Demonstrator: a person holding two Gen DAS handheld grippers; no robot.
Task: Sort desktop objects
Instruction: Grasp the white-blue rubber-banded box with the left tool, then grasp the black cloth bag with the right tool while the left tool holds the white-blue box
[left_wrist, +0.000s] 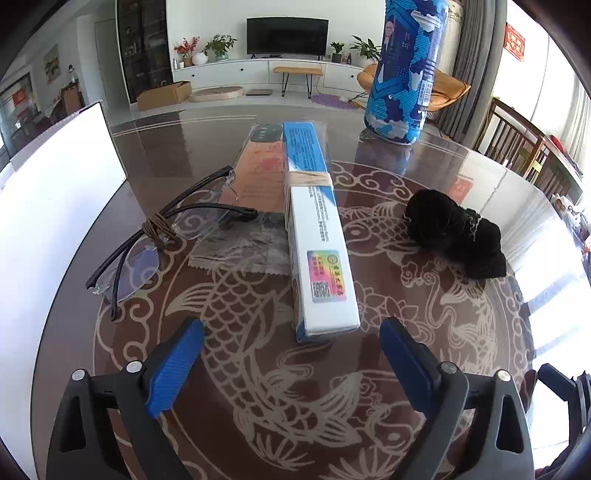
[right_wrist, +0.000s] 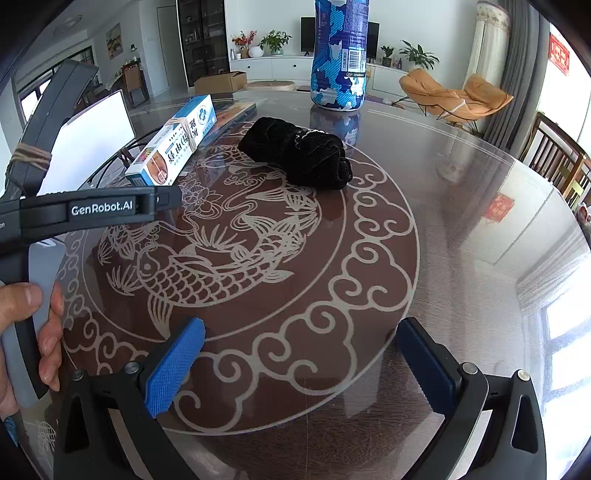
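A round glass-topped table (left_wrist: 461, 177) with a carp pattern carries the things to be sorted. At far left stands a white board (left_wrist: 55, 206); beside it lies a pair of folded glasses (left_wrist: 162, 236) with cord wound round the arms, next to a crinkled clear wrapper (left_wrist: 240, 247). At centre a long blue-and-white box (left_wrist: 317, 236), bound with a rubber band, rests on a flat orange package (left_wrist: 258, 173) and points toward the camera. To its right sits a bundle of black cloth (left_wrist: 454, 236), and behind that a tall blue-and-white can (left_wrist: 402, 70) stands upright. The left hand-held gripper (left_wrist: 291, 354) hangs just short of the box's near end, its blue pads spread wide with nothing between them. In the right wrist view a person's hand (right_wrist: 22, 332) grips the left tool's handle at the left edge, while the right hand-held gripper (right_wrist: 303, 358) is also wide open over bare table, well apart from the black cloth.
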